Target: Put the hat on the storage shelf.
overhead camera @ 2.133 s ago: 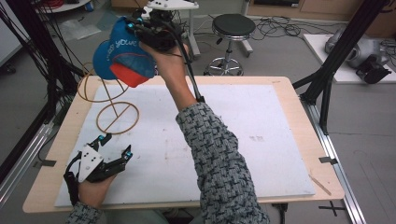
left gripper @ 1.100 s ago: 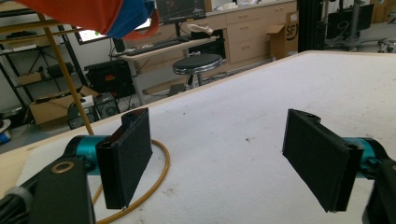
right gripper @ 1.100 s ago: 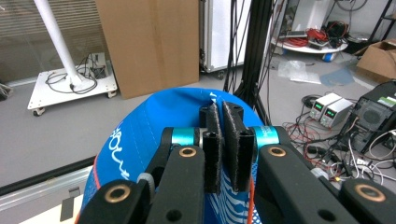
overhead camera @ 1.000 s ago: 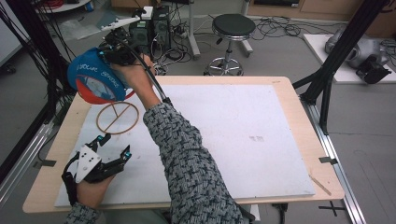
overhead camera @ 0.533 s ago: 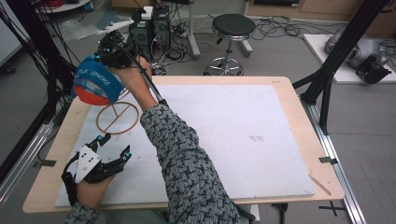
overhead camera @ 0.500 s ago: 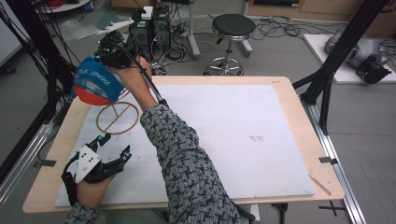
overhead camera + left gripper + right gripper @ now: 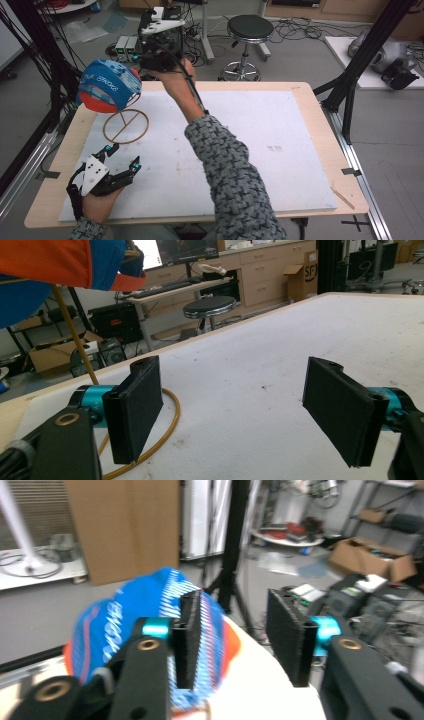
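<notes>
A blue cap with an orange brim (image 7: 110, 92) sits on top of a gold wire stand, whose ring base (image 7: 126, 126) lies on the white mat at the table's far left. My right gripper (image 7: 144, 61) hovers just right of the cap, open, with nothing between its jaws. From the right gripper view the cap (image 7: 125, 620) lies beyond and left of the open right gripper (image 7: 240, 635). My left gripper (image 7: 123, 156) rests open on the mat near the front left. Seen from the left gripper (image 7: 235, 410), the ring (image 7: 172, 410), the stem (image 7: 75, 335) and the cap (image 7: 50, 265) stand at the left.
The white mat (image 7: 260, 150) covers most of the wooden table (image 7: 320, 100). A black stool (image 7: 250, 27) and electronics boxes (image 7: 125, 45) stand on the floor behind the table. Black frame posts (image 7: 350, 85) rise at the right, and more stand at the left.
The right gripper carried the cap left and down onto the stand, let go of it and drew back to the right. The left gripper has stayed put.
</notes>
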Demonstrator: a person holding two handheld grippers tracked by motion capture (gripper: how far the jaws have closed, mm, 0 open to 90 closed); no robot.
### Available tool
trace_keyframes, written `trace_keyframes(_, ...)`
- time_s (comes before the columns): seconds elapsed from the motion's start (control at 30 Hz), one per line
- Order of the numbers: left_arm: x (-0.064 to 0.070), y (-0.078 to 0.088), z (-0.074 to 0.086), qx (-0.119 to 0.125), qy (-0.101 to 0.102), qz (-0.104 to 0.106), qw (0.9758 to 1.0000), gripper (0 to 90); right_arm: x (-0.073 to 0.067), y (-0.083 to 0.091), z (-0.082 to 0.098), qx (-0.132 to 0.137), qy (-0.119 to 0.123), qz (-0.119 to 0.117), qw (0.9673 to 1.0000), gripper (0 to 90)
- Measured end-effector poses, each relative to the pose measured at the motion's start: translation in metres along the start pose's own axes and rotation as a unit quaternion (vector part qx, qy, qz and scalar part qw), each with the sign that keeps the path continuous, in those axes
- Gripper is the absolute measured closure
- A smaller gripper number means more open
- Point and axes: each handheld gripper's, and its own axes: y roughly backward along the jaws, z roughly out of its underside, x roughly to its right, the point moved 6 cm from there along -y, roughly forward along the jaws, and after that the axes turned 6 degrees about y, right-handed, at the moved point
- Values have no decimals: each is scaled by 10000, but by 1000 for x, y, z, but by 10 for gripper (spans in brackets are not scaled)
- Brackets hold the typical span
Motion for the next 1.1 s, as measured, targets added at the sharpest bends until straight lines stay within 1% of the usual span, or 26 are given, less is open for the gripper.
trace_keyframes(0.07,0,0,0,0,-2,3,10000,240,11,19,6,46,-3,200,9998,486)
trace_keyframes(0.13,-1,0,0,14,14,-18,10000,240,22,38,14,29,-59,341,9994,479)
trace_keyframes(0.23,-2,0,1,-2,42,-23,10000,240,37,67,25,33,-149,572,9982,420)
trace_keyframes(0.33,-1,-1,1,-2,41,-23,10000,240,50,94,39,77,-258,771,9967,396)
trace_keyframes(0.4,-1,-2,1,-12,23,-5,10000,240,58,111,51,33,-336,891,9954,366)
trace_keyframes(0.43,0,-3,1,-15,18,12,10000,240,61,120,57,53,-361,941,9949,359)
trace_keyframes(0.47,0,-3,1,-26,9,18,10000,240,67,136,72,-12,-455,1049,9934,337)
trace_keyframes(0.5,0,-4,1,-24,10,18,10000,240,67,136,72,-12,-455,1049,9934,337)
trace_keyframes(0.63,-1,-4,2,-32,19,13,10000,240,77,171,101,16,-697,1244,9898,294)
trace_keyframes(0.67,-1,-4,2,-40,9,5,10000,240,79,182,110,7,-761,1342,9880,282)
trace_keyframes(0.77,-1,-4,3,-81,15,-6,10000,240,82,204,128,45,-898,1459,9852,249)
trace_keyframes(0.8,-1,-4,3,-76,22,-13,10000,240,82,210,133,67,-911,1504,9844,238)
trace_keyframes(0.83,-1,-4,3,-74,24,-17,10000,240,81,220,142,65,-905,1573,9834,230)
trace_keyframes(1.0,-1,-3,4,-93,12,-48,9999,240,70,253,176,41,-816,1810,9801,212)
trace_keyframes(1.03,-2,-3,4,-85,12,-62,9999,240,64,265,187,65,-782,1901,9786,202)
trace_keyframes(1.07,-2,-3,3,-77,23,-64,9999,240,64,265,187,65,-782,1901,9786,202)
trace_keyframes(1.1,-3,-3,3,-78,23,-78,9999,240,61,271,192,109,-807,1904,9783,198)
